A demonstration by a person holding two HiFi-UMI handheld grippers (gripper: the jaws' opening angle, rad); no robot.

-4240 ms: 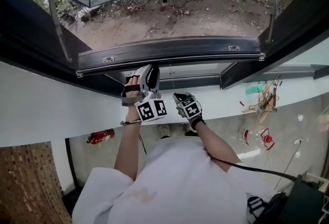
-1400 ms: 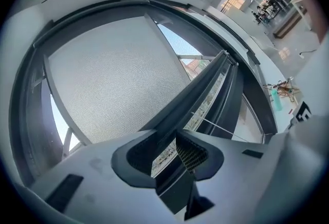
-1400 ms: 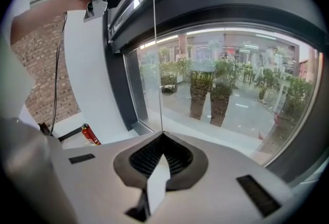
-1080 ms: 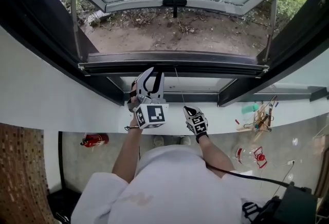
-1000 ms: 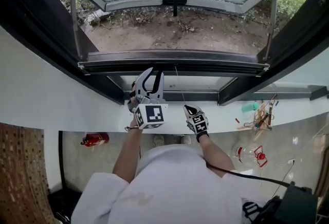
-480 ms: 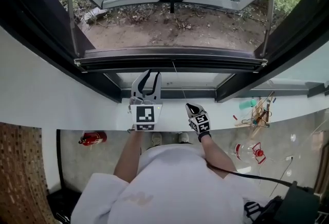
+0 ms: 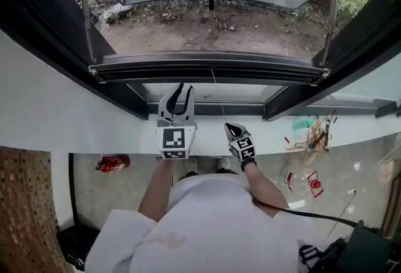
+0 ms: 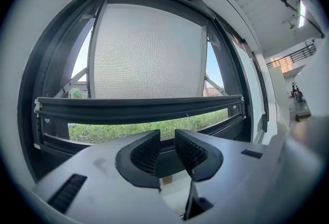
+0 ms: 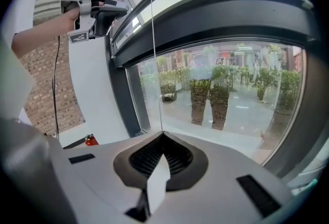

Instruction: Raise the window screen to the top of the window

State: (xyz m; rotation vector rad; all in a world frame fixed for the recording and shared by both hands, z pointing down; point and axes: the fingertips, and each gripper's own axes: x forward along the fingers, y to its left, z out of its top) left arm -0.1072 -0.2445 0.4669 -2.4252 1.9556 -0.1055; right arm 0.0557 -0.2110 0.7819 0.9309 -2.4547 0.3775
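The screen (image 8: 149,53) hangs low in the window. In the head view its bar (image 7: 207,69) runs from 9 to 3 o'clock across the opening. In the left gripper view the bar crosses just above the jaw tips, and the top of the frame is far off at 12 o'clock. By that the raise looks barely begun.

The left gripper (image 7: 185,87) points level at the bar, which lies at 12 o'clock from its jaws, near but not touching. Its jaws stand well apart with nothing between them, and they have just been closing a little. The right gripper (image 7: 230,126) sits at about 4 o'clock from the left one and farther from the bar. Its jaws are pressed together on the thin cord (image 9: 158,63), which runs from them up to the middle of the bar. So the left hand is nearer the bar itself, while the right has the only hold on anything tied to it.

A second ago the left gripper was rolled to one side, with two faces of its marker cube showing. Now it sits square, jaw tips side by side under the bar. The right gripper has kept its place and its grip on the cord.
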